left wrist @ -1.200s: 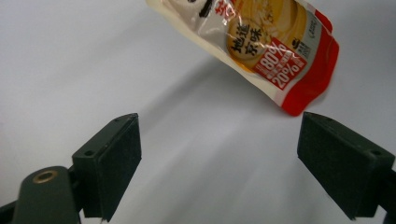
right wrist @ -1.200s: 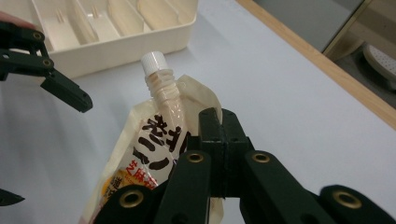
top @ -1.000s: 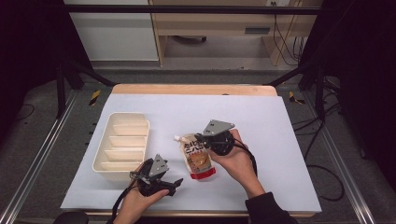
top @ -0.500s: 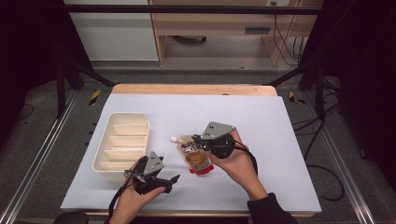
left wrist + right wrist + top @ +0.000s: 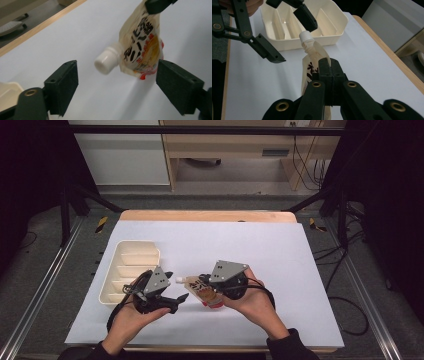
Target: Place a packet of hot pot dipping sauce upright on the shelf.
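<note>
My right gripper [image 5: 329,65] pinches the soft, floppy pouch [image 5: 141,42]; my left gripper [image 5: 117,82] is spread wide; the hard white cap [image 5: 107,60] looks best to grab.

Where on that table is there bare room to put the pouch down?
The far half of the mat is bare, and so is its right side. It is crowded near the front: the tray at left, then the left hand-held gripper, open around the pouch that the right hand-held gripper pinches.

Spouted pouch [image 5: 141,47] carries bold black and red print, looks like Japanese characters; too blurred and tilted to read any word.
</note>
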Available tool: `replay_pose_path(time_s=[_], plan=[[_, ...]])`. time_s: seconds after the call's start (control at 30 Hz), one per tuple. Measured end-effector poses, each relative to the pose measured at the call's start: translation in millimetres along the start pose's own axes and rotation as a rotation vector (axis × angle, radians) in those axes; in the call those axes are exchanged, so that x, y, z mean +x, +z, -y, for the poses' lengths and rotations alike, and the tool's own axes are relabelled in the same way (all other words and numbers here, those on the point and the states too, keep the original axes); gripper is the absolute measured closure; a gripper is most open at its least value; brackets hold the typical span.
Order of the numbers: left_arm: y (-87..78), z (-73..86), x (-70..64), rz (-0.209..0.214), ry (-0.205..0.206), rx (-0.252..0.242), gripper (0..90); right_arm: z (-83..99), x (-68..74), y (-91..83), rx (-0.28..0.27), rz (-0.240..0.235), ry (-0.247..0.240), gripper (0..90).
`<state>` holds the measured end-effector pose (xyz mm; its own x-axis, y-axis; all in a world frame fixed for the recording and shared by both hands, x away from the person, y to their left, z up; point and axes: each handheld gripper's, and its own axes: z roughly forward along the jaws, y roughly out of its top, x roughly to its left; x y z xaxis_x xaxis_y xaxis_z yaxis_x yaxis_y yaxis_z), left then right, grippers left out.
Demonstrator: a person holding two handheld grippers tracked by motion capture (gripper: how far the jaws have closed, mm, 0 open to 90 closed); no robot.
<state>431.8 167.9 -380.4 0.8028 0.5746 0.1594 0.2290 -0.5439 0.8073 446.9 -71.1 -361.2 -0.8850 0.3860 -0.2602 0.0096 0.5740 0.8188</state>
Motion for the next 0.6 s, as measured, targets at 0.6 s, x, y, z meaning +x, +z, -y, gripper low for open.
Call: replay_pose_path(time_s=[0.6], plan=[[22.9, -19.1, 6.2, 0.1, 0.106, 0.097, 45.9, -1.3, 4.8, 0.4, -0.004, -0.041, -0.015, 90.0]])
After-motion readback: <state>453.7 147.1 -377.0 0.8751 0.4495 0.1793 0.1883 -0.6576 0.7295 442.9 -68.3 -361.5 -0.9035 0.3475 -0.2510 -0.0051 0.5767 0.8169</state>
